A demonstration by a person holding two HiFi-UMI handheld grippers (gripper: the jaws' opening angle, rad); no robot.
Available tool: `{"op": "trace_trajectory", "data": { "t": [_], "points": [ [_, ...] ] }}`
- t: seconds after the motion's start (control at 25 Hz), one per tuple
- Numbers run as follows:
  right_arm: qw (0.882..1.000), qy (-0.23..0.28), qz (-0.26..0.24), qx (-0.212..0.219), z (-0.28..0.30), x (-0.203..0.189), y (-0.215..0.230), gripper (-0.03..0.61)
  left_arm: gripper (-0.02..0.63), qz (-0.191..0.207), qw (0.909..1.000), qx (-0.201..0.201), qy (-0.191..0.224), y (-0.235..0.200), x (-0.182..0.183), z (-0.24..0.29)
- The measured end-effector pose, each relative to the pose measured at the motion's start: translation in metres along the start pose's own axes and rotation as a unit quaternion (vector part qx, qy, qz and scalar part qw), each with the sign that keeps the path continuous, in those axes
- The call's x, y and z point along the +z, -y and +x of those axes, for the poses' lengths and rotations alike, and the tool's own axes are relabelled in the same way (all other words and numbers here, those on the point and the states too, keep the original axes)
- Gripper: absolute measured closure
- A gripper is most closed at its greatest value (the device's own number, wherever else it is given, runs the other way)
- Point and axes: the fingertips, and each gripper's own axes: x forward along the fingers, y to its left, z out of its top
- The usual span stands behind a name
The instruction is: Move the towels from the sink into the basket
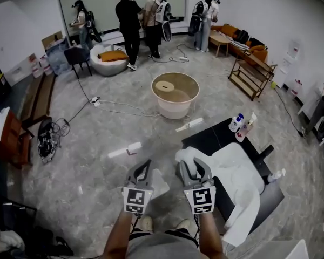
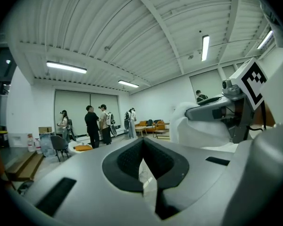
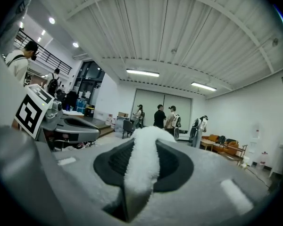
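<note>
Your right gripper (image 3: 142, 147) has its jaws clamped on a fold of fluffy white towel (image 3: 141, 173), which stands up between the pads. In the head view that white cloth runs on to your right over a black flat-topped stand (image 1: 208, 139), where two plastic bottles (image 1: 236, 123) stand at the far edge. Your left gripper (image 2: 142, 149) has its tips together, and I cannot tell whether they pinch anything. Well ahead stands the round cream-walled tub basket (image 1: 175, 110), holding a pale ring-shaped piece (image 1: 164, 86). Between you and it the grey floor (image 1: 86, 161) carries white strips (image 1: 189, 124) and loose cables (image 1: 119, 108).
</note>
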Motion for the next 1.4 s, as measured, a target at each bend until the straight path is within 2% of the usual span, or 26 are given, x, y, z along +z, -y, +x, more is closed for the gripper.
{"op": "trace_trajectory", "data": {
  "t": [0.16,0.48,0.64,1.0,1.24,1.4],
  "points": [
    [0.999,0.009,-0.004,0.035,0.028,0.011,-0.043,0.482,0.604,-0.021,0.9988,0.043,-0.010,-0.045,-0.013,-0.029],
    [0.994,0.030,-0.005,0.105,0.068,0.031,-0.124,0.480,0.604,-0.016,0.9947,0.099,-0.023,-0.114,-0.041,-0.078],
    [0.993,0.032,0.013,0.111,0.089,0.029,-0.145,0.480,0.604,-0.018,0.9929,0.114,-0.028,-0.142,-0.053,-0.092],
    [0.993,0.005,0.060,0.104,0.132,-0.006,-0.165,0.480,0.604,-0.027,0.9883,0.142,-0.047,-0.184,-0.082,-0.112],
    [0.988,0.012,0.055,0.146,0.158,0.001,-0.207,0.480,0.604,-0.040,0.9838,0.163,-0.063,-0.210,-0.104,-0.126],
    [0.985,-0.004,0.036,0.166,0.174,-0.009,-0.232,0.480,0.604,-0.049,0.9815,0.171,-0.070,-0.223,-0.117,-0.129]
  ]
}}
